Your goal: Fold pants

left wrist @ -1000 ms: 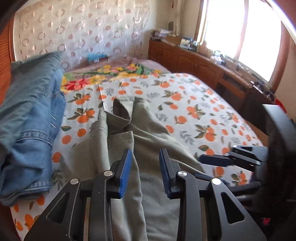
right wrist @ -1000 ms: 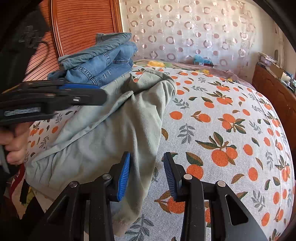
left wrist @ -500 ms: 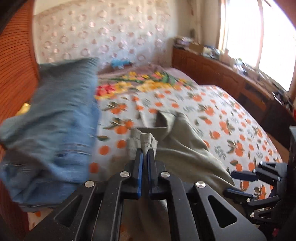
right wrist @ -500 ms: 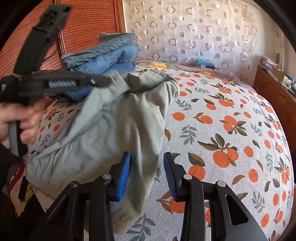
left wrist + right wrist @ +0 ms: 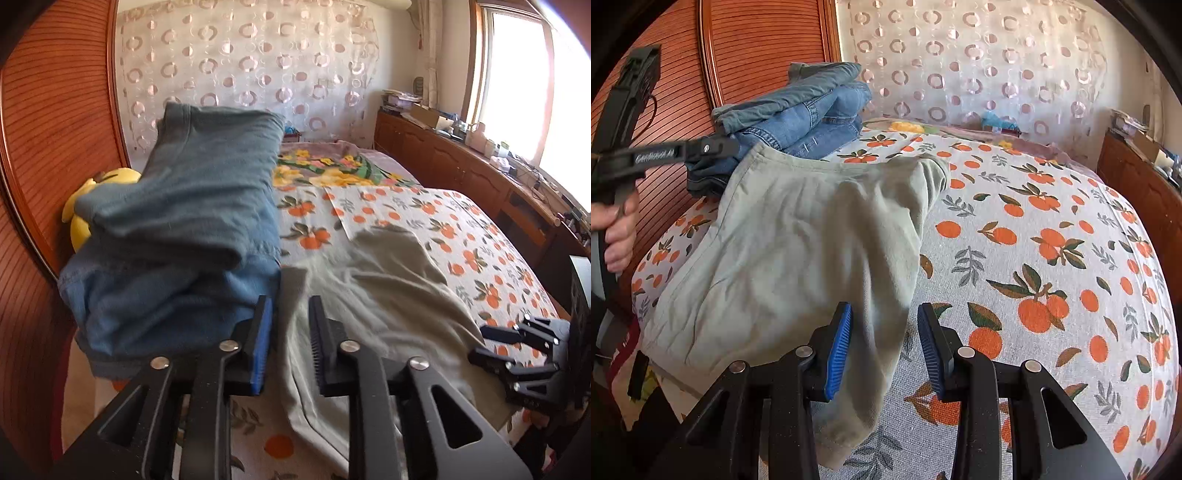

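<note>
Pants (image 5: 798,236) look soft and floppy, draped over the bed (image 5: 1052,206) edge; grab the hem. Left gripper (image 5: 290,345) is opening, empty; right gripper (image 5: 884,350) is open too.

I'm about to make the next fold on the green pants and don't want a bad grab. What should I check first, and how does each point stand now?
1. Left gripper free of cloth: ok, jaws opening, nothing between them.
2. Right gripper free: ok, open over the pants' edge, pads not pressing.
3. Green pants folded over: ok, the fold lies across the bed.
4. Pants flat: not ok, wrinkles show.
5. Clear of the jeans pile: not ok, the pants' far corner reaches it.
6. Whole pants on the bedspread: cannot tell, the near end leaves the frame.
</note>
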`<state>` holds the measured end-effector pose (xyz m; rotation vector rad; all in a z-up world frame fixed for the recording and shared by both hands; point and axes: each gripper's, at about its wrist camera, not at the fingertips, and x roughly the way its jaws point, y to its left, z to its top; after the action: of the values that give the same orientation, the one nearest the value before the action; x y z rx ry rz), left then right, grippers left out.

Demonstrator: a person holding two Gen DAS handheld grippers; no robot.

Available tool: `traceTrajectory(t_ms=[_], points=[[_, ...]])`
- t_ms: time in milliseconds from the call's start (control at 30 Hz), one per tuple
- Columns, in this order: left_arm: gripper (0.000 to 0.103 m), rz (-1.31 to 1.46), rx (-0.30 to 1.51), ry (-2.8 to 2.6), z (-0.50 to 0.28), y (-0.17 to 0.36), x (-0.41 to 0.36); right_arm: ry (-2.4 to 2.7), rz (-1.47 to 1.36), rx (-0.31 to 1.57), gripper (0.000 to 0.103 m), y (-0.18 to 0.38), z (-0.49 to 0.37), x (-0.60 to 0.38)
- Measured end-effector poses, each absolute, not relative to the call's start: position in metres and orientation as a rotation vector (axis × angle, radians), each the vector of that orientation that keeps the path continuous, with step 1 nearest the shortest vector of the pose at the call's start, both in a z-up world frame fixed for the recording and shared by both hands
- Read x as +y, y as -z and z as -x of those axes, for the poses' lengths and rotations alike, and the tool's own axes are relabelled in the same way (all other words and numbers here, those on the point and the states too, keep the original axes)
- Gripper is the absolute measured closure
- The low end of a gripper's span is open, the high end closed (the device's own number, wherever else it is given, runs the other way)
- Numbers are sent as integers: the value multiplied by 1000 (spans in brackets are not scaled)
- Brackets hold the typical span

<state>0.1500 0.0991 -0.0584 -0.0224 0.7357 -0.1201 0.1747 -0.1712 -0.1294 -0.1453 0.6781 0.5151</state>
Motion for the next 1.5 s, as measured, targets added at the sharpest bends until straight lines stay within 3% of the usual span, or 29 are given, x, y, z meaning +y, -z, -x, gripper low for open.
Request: traceTrajectory(t_ms=[133, 233, 600, 800, 967, 1467, 1500], points=[[59, 32, 740, 158, -131, 69, 90, -543, 126, 679, 65, 125, -172, -177], [58, 37, 747, 180, -114, 77, 85, -551, 103, 679, 65, 120, -162, -188], [57, 59, 780, 207, -79, 98, 73, -571, 170, 674, 65, 109, -104, -201], [57, 70, 784, 204, -72, 100, 75, -591, 227, 667, 53, 106, -88, -195], [57, 79, 780, 200, -69, 100, 77, -592, 304, 698, 50, 115, -92, -183], [57, 97, 784, 189, -68, 102, 83, -511, 429, 601, 48, 108, -94, -154], [57, 99, 784, 189, -68, 102, 83, -521, 432, 598, 52, 108, -93, -154]])
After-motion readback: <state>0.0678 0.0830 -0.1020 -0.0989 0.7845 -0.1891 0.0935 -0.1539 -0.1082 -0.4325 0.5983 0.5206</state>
